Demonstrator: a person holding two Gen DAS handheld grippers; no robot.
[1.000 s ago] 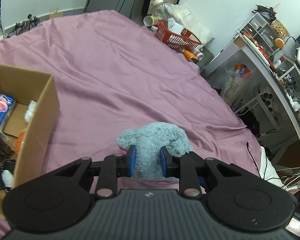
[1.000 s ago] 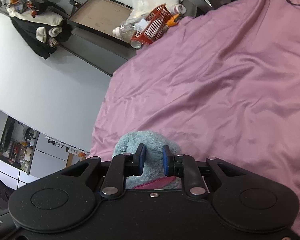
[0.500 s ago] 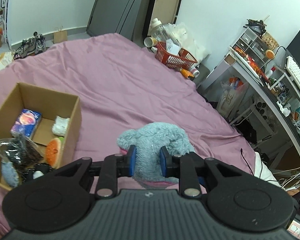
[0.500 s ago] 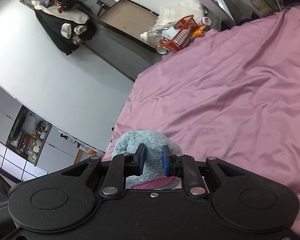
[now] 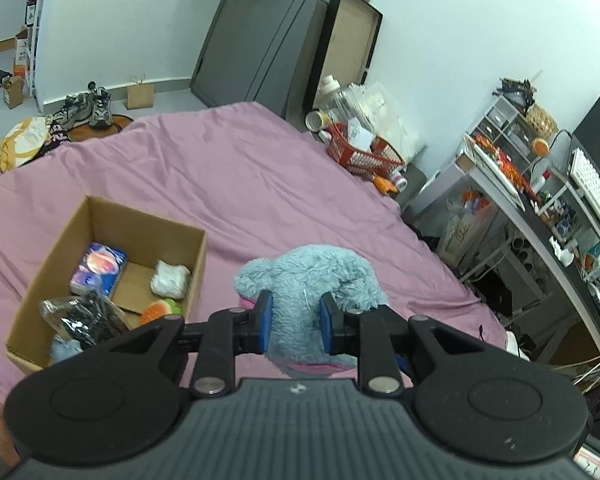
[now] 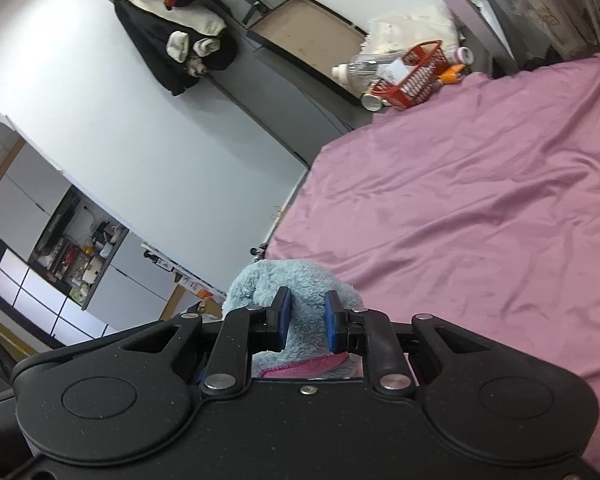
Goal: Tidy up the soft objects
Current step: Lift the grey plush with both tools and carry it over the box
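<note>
Left claw (image 5: 296, 322) is clamping the blue plush toy (image 5: 312, 280) between its blue pads, low centre of the left wrist frame. Right claw (image 6: 304, 322) is gripping the same toy (image 6: 296, 280) from another side, low centre of the right wrist frame. Both are biting into fleece; a pink hem is showing beneath each grip.

Toy is hanging above the pink bed sheet (image 5: 220, 184), just right of the open cardboard box (image 5: 140, 220) at mid-left of the left wrist frame. Box is already holding a blue packet (image 5: 98, 266), a white bundle (image 5: 170, 278) and a dark bag (image 5: 88, 318).

Handling, as judged: light, very soft, compressing under the pads, not fragile. Pile is giving decent friction, but loose parts are likely to flop. Best hold is looking like the thick body, not an ear or limb.
</note>
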